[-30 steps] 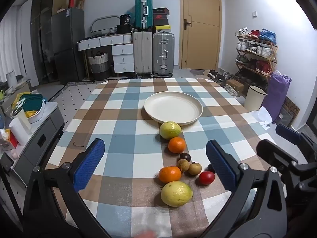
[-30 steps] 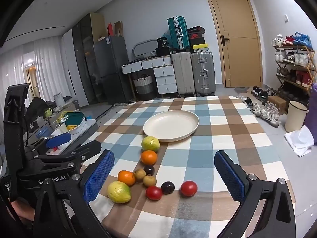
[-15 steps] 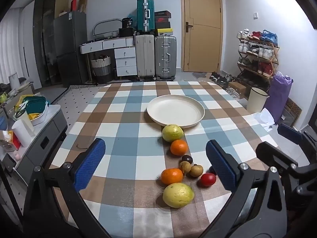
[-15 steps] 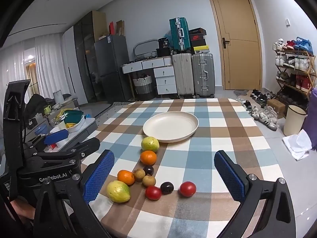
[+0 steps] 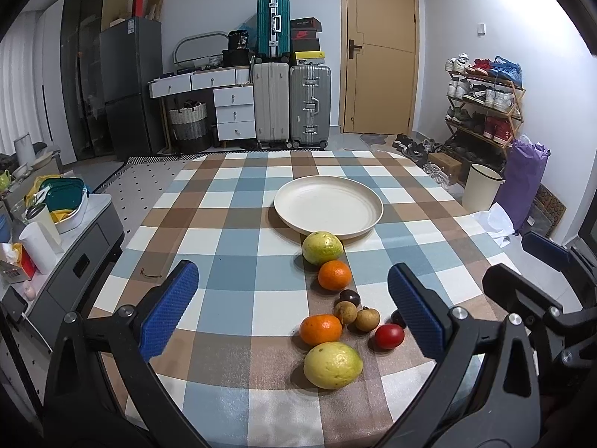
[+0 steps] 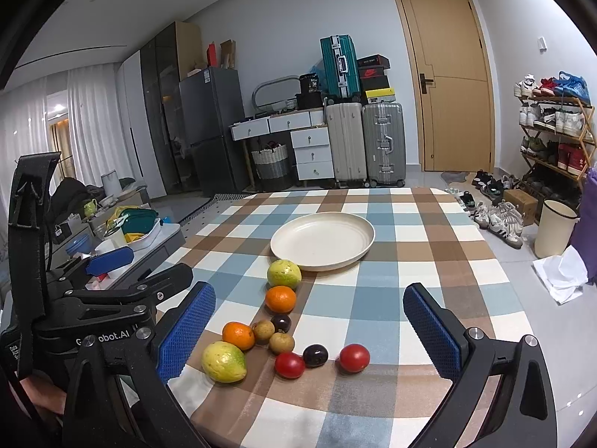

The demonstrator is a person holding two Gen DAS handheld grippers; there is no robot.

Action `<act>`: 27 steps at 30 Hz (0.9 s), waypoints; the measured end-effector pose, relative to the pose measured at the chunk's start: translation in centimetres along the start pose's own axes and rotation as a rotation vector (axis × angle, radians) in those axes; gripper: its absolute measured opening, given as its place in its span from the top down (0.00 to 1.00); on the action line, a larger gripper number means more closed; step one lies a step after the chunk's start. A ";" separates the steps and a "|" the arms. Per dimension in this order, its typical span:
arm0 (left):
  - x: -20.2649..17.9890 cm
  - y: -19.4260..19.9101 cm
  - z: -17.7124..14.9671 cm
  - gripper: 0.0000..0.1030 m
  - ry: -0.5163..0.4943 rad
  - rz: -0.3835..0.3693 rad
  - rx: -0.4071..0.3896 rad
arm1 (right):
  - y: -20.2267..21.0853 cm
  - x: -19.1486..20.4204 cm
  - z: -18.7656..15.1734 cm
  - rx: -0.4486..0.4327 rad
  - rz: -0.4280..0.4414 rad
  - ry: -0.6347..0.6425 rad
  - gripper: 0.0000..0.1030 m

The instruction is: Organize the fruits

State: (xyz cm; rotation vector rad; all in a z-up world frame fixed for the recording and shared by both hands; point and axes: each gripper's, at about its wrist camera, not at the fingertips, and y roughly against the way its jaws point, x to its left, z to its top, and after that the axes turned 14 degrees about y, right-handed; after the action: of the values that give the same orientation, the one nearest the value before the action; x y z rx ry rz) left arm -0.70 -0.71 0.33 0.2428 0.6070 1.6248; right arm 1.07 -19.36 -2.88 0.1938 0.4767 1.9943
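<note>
Left wrist view: left gripper (image 5: 293, 308) spread wide, blue pads (image 5: 169, 308) well apart, nothing between them, hanging above the near end of the checked tablecloth (image 5: 231, 254). One cream plate (image 5: 328, 207) mid-table, bare. Fruit counted here, all nearer than the plate: two yellow-green guavas, two oranges, two brown longans, one dark plum fully seen, one red tomato, plus a second dark fruit half hidden behind the right-hand pad. Far guava (image 5: 322, 247) touches the plate's near rim; far orange (image 5: 334, 275) sits just this side of it, then the dark plum (image 5: 350, 297), then the longans (image 5: 356, 315) side by side. Near orange (image 5: 321, 329) lies left of the longans, red tomato (image 5: 389, 336) right of them. Near guava (image 5: 333, 364) is farthest from the plate, long axis lying roughly across the table, blunt tip to the right. The line of fruit runs straight out from the plate's near rim. Right gripper's frame shows at the right edge. Right wrist view: right gripper (image 6: 308, 334) likewise wide open, holding nothing. Count here reaches ten: two guavas, two oranges, two longans, two dark plums, two red tomatoes. Second tomato (image 6: 354, 357) sits right of the second plum (image 6: 315, 355), both farther from the plate than the longans. Near guava's pointed end faces right. Left gripper's black body (image 6: 104, 310) stands left of the fruit row.
</note>
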 end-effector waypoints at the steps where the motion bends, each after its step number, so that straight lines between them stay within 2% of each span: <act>1: 0.0 0.0 0.0 0.01 0.001 0.001 0.000 | 0.0 0.0 0.0 0.000 0.000 0.000 0.00; 27: -0.1 0.5 -0.6 0.01 0.035 -0.006 0.020 | 0.1 0.5 0.1 -0.003 0.006 0.003 0.00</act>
State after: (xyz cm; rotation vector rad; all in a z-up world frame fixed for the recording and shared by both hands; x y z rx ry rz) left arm -1.41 -0.99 0.13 0.2275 0.6499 1.6205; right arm 0.77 -18.98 -2.77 0.1905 0.4752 2.0018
